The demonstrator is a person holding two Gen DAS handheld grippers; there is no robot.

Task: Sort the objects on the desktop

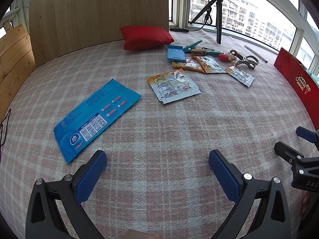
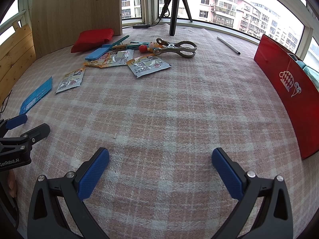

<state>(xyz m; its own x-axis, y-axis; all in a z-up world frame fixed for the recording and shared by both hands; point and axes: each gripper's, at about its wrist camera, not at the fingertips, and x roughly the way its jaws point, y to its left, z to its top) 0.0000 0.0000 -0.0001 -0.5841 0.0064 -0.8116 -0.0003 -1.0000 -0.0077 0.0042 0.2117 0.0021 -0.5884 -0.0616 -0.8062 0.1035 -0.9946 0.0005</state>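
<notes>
My left gripper (image 1: 157, 157) is open and empty, low over the plaid cloth. A blue wipes pack (image 1: 95, 117) lies just ahead to its left; it also shows in the right wrist view (image 2: 36, 95). A lone snack sachet (image 1: 173, 85) lies ahead. Further back lie more sachets (image 1: 201, 63), a blue case (image 1: 176, 54), teal clips (image 1: 192, 46), a small toy figure (image 1: 226, 56) and a metal clamp (image 1: 248, 61). My right gripper (image 2: 160, 157) is open and empty over bare cloth. The sachets (image 2: 148, 65), clamp (image 2: 178, 48) and a white pen (image 2: 228, 44) lie far ahead of it.
A red cushion (image 1: 145, 36) rests against a wooden board (image 1: 99, 16) at the back. A red box (image 2: 287, 87) stands at the right edge. A black tripod (image 2: 176, 10) stands by the window. A wooden crate (image 1: 14, 59) is at the left.
</notes>
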